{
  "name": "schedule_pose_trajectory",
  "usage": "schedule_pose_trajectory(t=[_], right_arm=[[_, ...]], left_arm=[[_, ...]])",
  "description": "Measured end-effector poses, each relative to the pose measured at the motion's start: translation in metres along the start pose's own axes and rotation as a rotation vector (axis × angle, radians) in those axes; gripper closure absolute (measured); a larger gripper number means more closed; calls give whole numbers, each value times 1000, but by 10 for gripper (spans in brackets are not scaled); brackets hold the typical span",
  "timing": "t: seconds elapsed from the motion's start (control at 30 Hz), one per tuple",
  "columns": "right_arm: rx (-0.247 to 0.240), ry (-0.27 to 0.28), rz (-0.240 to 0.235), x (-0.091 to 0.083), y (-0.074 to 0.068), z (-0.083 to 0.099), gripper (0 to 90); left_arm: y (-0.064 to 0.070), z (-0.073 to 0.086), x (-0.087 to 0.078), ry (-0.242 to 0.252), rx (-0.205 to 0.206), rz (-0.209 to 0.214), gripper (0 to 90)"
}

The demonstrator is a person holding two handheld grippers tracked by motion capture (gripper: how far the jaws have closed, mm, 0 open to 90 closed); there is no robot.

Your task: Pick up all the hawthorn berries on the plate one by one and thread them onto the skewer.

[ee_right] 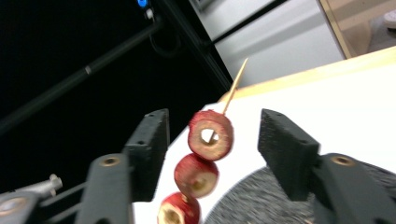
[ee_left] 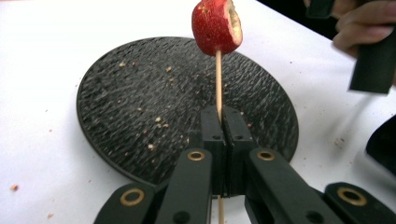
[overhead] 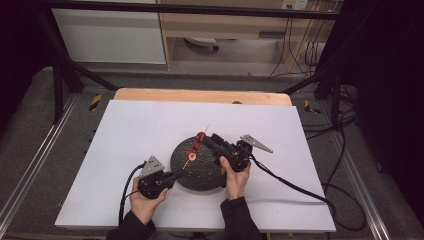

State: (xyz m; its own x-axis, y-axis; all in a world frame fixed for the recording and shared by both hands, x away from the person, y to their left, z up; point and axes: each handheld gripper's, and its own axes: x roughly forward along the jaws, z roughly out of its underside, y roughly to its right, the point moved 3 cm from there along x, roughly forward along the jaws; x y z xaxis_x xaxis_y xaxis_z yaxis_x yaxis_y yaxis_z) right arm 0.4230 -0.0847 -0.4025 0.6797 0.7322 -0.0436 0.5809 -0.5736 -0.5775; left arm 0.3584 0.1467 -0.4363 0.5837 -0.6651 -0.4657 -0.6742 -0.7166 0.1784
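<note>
Left gripper view: black plate [ee_left: 116,116] holds crumbs [ee_left: 156,122].

Right claw [ee_right: 212,140] straddles the skewered fruit [ee_right: 210,135], with open air either side.

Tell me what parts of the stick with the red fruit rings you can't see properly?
- Thin wooden skewer, left gripper view: its lower part is hidden between the shut jaws of the left gripper.
- Red cored fruit pieces, right gripper view: the lowest is cut off by the bottom edge.
- High view: fruit pieces too small to count surely.
</note>
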Motion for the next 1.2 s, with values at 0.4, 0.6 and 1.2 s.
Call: schedule_pose_trajectory(t=[0.4, 0.6, 1.2], right_arm=[[-161, -286, 77, -19, 26, -3, 111], [-269, -416, 102, -37, 40, -1, 51], [-377, -560, 166, -95, 81, 11, 6]], left_arm=[[-9, 5, -6, -37, -11, 3, 885], [-10, 6, -7, -60, -5, 11, 885], [-16, -13, -9, -135, 38, 1, 884]])
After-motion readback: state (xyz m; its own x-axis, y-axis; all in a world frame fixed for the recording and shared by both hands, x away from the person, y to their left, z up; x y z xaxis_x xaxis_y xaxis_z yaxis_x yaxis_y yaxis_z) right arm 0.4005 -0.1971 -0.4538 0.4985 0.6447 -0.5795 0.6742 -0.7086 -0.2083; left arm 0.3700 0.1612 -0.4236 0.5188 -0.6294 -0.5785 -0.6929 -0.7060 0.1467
